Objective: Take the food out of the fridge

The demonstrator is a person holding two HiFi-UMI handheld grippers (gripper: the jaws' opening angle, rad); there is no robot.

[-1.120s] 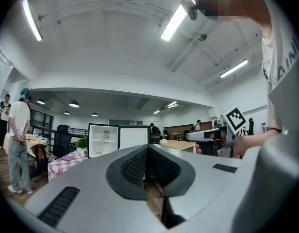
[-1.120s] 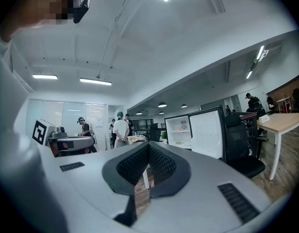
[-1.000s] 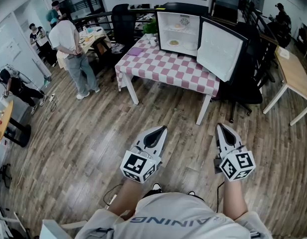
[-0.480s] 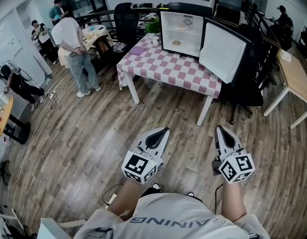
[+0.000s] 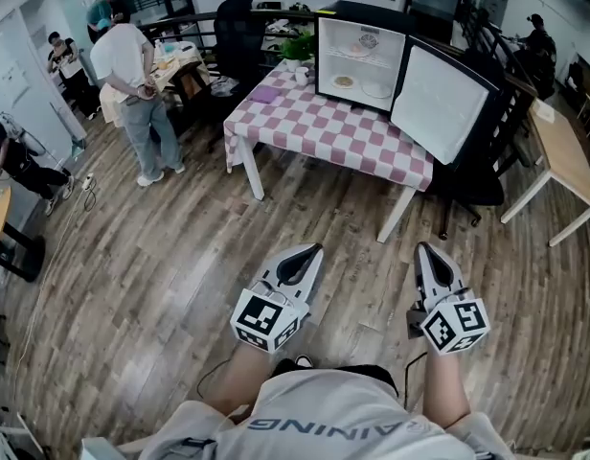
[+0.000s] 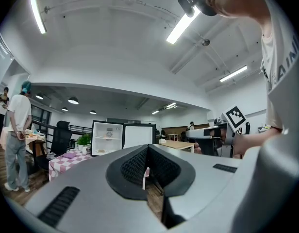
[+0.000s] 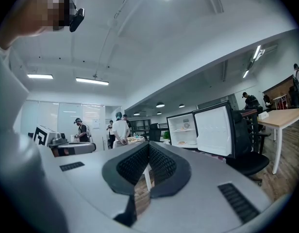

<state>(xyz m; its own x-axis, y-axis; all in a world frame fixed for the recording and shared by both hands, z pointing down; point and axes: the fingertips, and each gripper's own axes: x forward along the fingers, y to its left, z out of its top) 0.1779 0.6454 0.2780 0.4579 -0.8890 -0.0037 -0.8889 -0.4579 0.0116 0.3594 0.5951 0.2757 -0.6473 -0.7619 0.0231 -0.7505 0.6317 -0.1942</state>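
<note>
Food (image 5: 344, 81): on plates on the shelves inside the mini fridge (image 5: 360, 57), well ahead of my left gripper (image 5: 305, 254) and my right gripper (image 5: 427, 250), touching neither. It is too small from here to say what kind it is.
Mini fridge: on the far end of the table, ahead of both grippers. Its door (image 5: 439, 103) stands wide open on the side beyond my right gripper.
Table: covered with a pink-and-white checked cloth (image 5: 324, 132). It lies between my jaw tips and the fridge, well apart from the tips.
Left gripper: clenched, with the jaws meeting at the tips and nothing between them. I hold it level over the wooden floor (image 5: 180, 257).
Right gripper: clenched the same way and empty, level beside the left one, the two apart.
Potted plant (image 5: 297, 46): on the table just beside the fridge, on my left gripper's side.
Person in a white shirt (image 5: 132, 75): far off to the left of my left gripper, back turned, hands clasped behind.
Wooden desk (image 5: 563, 142): far out to the right of my right gripper.
</note>
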